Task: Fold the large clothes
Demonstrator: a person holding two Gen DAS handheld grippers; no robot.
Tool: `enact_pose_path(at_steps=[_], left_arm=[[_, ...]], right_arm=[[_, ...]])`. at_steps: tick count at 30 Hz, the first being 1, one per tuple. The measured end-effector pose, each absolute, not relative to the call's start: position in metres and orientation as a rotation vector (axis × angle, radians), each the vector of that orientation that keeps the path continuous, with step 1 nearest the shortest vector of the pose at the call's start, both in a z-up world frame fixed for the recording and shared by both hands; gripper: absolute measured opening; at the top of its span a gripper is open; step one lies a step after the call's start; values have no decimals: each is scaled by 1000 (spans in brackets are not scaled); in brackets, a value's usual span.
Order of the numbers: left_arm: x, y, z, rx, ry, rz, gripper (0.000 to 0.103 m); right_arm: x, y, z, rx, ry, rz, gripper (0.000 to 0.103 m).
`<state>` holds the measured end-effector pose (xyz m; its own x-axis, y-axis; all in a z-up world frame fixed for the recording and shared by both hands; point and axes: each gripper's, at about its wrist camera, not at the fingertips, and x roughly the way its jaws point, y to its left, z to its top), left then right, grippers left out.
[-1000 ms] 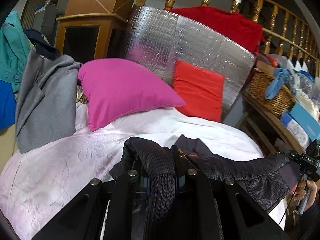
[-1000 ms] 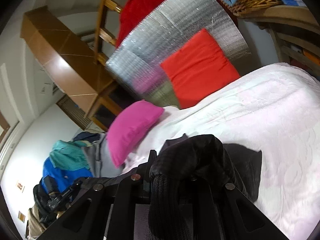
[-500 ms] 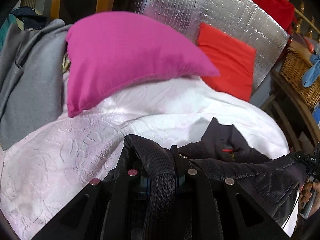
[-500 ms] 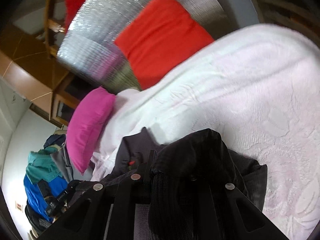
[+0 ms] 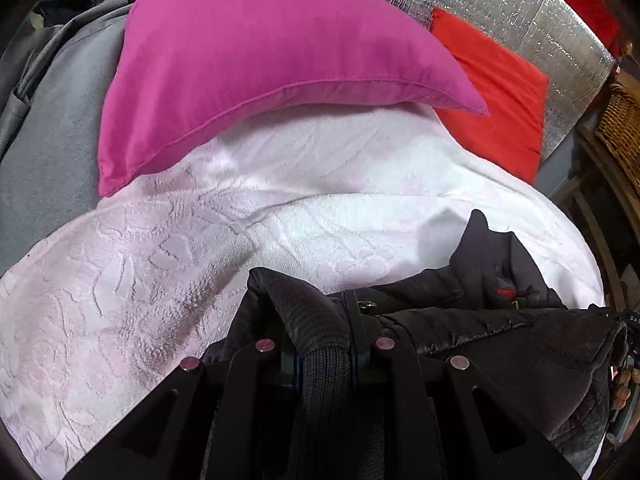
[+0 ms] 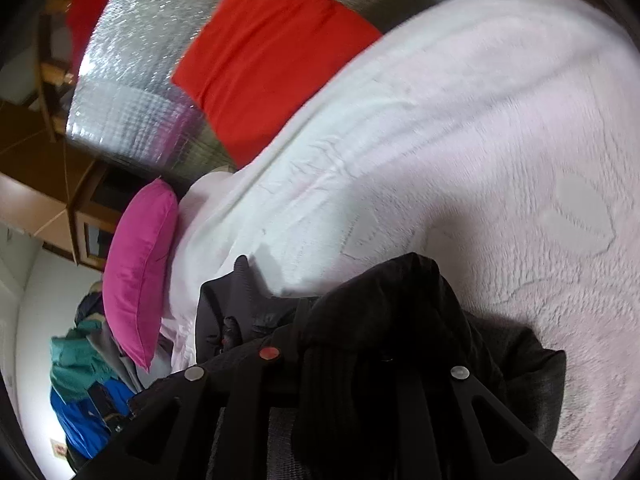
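A: Where is the dark jacket [image 5: 472, 332] now?

B: It hangs between the 2 grippers, low over the white bed cover [image 5: 168, 280], well short of the pink pillow [image 5: 256, 60]. The left gripper [image 5: 322, 344] pinches a ribbed knit edge between its fingers. The right gripper [image 6: 360, 344] has its fingers pressed nearly together on another ribbed part, I think a cuff, but the dark cloth hides the tips.

A: What could go wrong from here?

B: The middle of the jacket sags and bunches, so it may land with creases instead of flat. Also the thick knit could slip from such a narrow pinch if the 2 hands pull apart too hard.

A: And the room?

B: Beyond the pink pillow stands a red cushion [image 5: 500, 96] against a silver foil panel [image 5: 512, 12]. Grey clothes [image 5: 44, 128] lie beside the pillow.
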<state>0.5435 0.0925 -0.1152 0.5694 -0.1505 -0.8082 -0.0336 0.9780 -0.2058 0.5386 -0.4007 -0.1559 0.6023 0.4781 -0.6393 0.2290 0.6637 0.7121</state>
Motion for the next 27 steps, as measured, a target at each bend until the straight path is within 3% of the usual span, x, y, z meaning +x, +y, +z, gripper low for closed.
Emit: enact_pose_path(at_steps=[6, 8, 10, 14, 16, 17, 18, 21, 27], left_arm=[[551, 93, -119, -247, 992, -56, 22], [549, 95, -115, -273, 985, -65, 22], [547, 98, -111, -306, 972, -75, 23], [545, 105, -103, -377, 970, -93, 29], [545, 113, -97, -471, 968, -120, 41], [545, 120, -95, -547, 961, -133, 52], [545, 125, -92, -594, 942, -132, 55], [539, 139, -77, -657, 862, -98, 58], [526, 140, -65, -518, 816, -57, 58]], right_arm=[[538, -403, -160, 919, 954, 169, 21], [537, -404, -157, 935, 946, 178, 33], [535, -403, -150, 949, 918, 201, 64], [530, -403, -134, 945, 877, 191, 66], [526, -403, -128, 942, 856, 189, 66], [525, -403, -126, 941, 849, 192, 66], [524, -404, -124, 940, 845, 193, 67], [523, -406, -119, 947, 827, 195, 67], [521, -403, -108, 918, 797, 225, 69]])
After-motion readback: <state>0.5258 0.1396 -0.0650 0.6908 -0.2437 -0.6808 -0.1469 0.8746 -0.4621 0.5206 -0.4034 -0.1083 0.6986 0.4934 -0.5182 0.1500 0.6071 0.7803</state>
